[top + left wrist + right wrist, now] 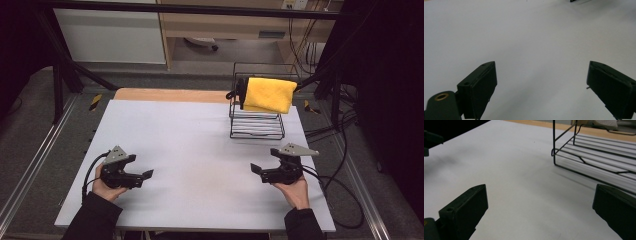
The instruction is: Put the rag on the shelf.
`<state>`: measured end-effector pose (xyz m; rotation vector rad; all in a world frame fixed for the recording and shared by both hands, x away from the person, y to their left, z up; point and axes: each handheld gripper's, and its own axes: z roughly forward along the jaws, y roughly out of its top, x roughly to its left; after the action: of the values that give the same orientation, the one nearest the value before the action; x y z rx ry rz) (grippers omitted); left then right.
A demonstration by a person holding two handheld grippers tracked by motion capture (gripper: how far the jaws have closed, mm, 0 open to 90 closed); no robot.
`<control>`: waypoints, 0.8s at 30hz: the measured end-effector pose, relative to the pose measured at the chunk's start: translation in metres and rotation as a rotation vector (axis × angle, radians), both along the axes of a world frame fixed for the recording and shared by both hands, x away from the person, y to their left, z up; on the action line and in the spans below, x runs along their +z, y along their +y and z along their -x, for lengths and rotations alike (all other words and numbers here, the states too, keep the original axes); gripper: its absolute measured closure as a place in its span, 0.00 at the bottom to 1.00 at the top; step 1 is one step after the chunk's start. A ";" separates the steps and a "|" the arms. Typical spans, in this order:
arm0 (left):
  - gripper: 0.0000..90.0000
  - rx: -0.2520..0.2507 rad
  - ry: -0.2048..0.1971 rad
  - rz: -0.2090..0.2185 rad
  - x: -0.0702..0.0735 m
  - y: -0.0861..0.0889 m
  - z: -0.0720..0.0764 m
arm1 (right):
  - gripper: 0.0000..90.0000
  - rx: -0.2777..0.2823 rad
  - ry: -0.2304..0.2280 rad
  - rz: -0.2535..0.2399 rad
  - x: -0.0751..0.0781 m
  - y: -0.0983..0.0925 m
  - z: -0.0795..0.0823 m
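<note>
A folded yellow cloth [269,94] hangs over the top of a black wire rack [257,123] at the back right of the white table [200,150]. A hand holds my left gripper [145,177] low over the table's front left, its jaws pointing right and standing open with nothing between them. My right gripper [256,170] is held at the front right, jaws pointing left, open and empty. The left gripper [541,82] hovers over bare white table. The rack's [594,160] wire base lies ahead and to the right of the right gripper [539,212].
A strip of bare wood [170,95] runs along the table's far edge. Cables [345,195] trail off the right side onto the floor. Black frame posts [60,75] stand at the back left and right. A broad stretch of white surface lies between the two grippers.
</note>
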<state>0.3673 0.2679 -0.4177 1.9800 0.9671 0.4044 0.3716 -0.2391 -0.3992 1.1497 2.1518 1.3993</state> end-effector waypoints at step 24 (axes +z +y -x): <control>0.11 0.000 0.036 -0.041 -0.028 0.008 0.007 | 0.01 0.041 0.085 0.034 -0.041 -0.014 0.010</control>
<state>0.3603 0.2764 -0.4454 2.0304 0.9882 0.3924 0.3612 -0.2534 -0.4404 1.1792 2.2610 1.3475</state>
